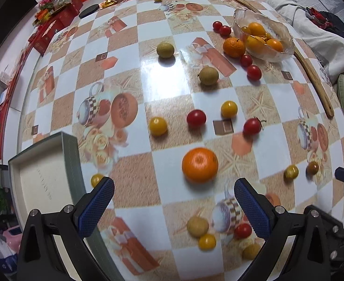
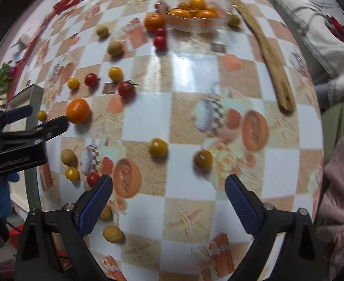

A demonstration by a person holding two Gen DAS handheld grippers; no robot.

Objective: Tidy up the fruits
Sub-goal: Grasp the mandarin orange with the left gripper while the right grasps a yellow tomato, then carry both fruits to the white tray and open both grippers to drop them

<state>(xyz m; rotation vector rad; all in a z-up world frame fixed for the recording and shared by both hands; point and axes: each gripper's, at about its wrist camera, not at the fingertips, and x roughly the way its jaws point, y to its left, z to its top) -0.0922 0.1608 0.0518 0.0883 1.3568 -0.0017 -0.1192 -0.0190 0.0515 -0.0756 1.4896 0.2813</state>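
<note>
Fruits lie scattered on a checkered table [image 1: 162, 77]. A tangerine [image 1: 199, 164] sits just ahead of my open, empty left gripper [image 1: 173, 189]; it also shows in the right wrist view [image 2: 78, 111], with the left gripper [image 2: 31, 121] beside it. A glass bowl [image 1: 263, 35] holding several orange fruits stands far right, a second tangerine [image 1: 234, 47] against it. Red tomatoes [image 1: 196, 118], yellow tomatoes [image 1: 158, 126] and green-brown fruits [image 1: 208, 75] dot the middle. My right gripper [image 2: 168, 186] is open and empty above the table, with a yellow tomato [image 2: 158, 147] and a darker one [image 2: 203, 159] ahead.
A grey-rimmed white tray [image 1: 43, 175] sits at the table's left edge beside the left gripper. A long wooden stick [image 1: 312, 75] lies along the right edge [image 2: 272, 53]. Red boxes and packets [image 1: 55, 25] crowd the far left. Bedding [image 1: 312, 23] lies beyond the table.
</note>
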